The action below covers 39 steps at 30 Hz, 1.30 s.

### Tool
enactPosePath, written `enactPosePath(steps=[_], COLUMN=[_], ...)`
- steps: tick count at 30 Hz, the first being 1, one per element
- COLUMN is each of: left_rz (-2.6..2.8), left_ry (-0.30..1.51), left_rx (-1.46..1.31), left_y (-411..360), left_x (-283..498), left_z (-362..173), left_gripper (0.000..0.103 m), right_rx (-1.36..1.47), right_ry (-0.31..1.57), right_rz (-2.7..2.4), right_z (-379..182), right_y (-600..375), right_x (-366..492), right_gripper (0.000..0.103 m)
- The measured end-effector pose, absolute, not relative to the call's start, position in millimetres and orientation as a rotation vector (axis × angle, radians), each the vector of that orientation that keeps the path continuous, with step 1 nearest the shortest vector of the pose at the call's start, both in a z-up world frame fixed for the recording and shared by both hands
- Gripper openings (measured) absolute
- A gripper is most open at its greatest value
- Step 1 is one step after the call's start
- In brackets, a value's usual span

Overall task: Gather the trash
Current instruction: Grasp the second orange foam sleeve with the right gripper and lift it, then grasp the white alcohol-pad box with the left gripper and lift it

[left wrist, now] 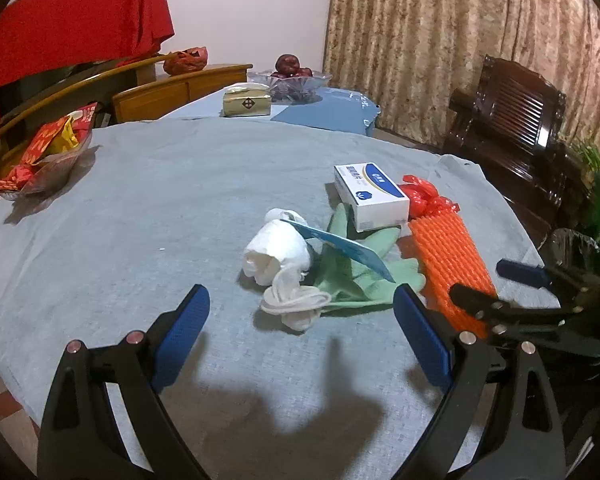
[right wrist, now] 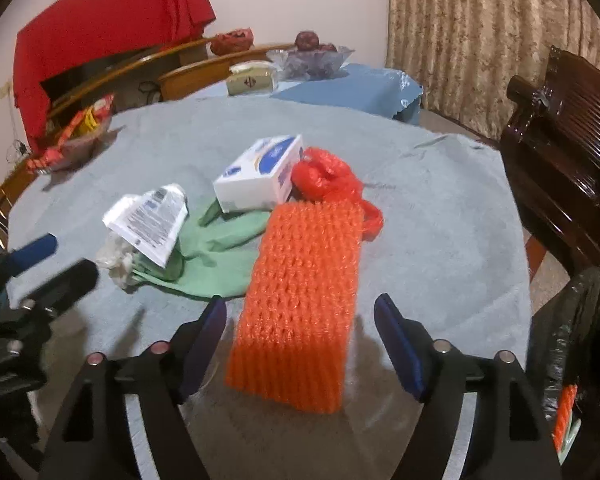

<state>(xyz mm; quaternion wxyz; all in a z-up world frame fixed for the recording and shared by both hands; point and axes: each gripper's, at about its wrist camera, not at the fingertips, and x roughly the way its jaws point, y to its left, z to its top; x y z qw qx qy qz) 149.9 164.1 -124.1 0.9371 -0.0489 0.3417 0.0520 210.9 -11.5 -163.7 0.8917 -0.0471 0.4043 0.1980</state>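
Lying at the centre of the left wrist frame on the grey tablecloth (left wrist: 140, 208) is one heap of trash: one crumpled white tissue (left wrist: 278, 250), one green glove (left wrist: 354, 276), one white and blue box (left wrist: 371, 195), one orange foam net (left wrist: 448, 258) and one red plastic bag (left wrist: 422, 196). One black bin bag (right wrist: 576, 320) sits at the right edge of the right wrist frame. The left gripper (left wrist: 302, 320) and the right gripper (right wrist: 300, 328) both hover with jaws apart, clamping nothing; the net lies between the right one's fingers.

The tabletop (left wrist: 140, 208) is covered by a grey cloth; crumpled tissue (left wrist: 278, 252), a green glove (left wrist: 352, 276), a white box (left wrist: 370, 196), orange foam netting (left wrist: 452, 256) and a far-left snack dish (left wrist: 48, 160) are laid on it.
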Motion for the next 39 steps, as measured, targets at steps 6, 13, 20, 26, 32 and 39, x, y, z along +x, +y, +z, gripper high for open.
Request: enactPosePath(steps=[6,13,20,26,32,39], left_rz=[0.098,0.069,0.028,0.008,0.023,0.056], left_ry=[0.692,0.675,0.657,0.649,0.657,0.715], left_rx=[-0.099,-0.091,-0.086,-0.082,-0.091,-0.088], left_y=[161,145,122,108,103,93], left_x=[150,151,155,173,212,265], left_z=[-121,-112,-102,-96,-92,-103], left_gripper=[0.09,0.09,0.09,0.087,0.083,0.074], right_rx=[-0.071,-0.039,-0.006,0.027,0.03,0.04], right_ry=[0.882,0.857,0.812,0.789,0.767,0.755], right_rz=[0.441,0.463,0.424,0.382,0.356,0.336], right_z=[-175,-158,-135,-125,-119,-119], right_y=[-16,-33,-56,-76,-82,-84], right_x=[211,201,197,210,228,255], right_gripper=[0.041,0.022,0.022,0.022,0.022,0.022])
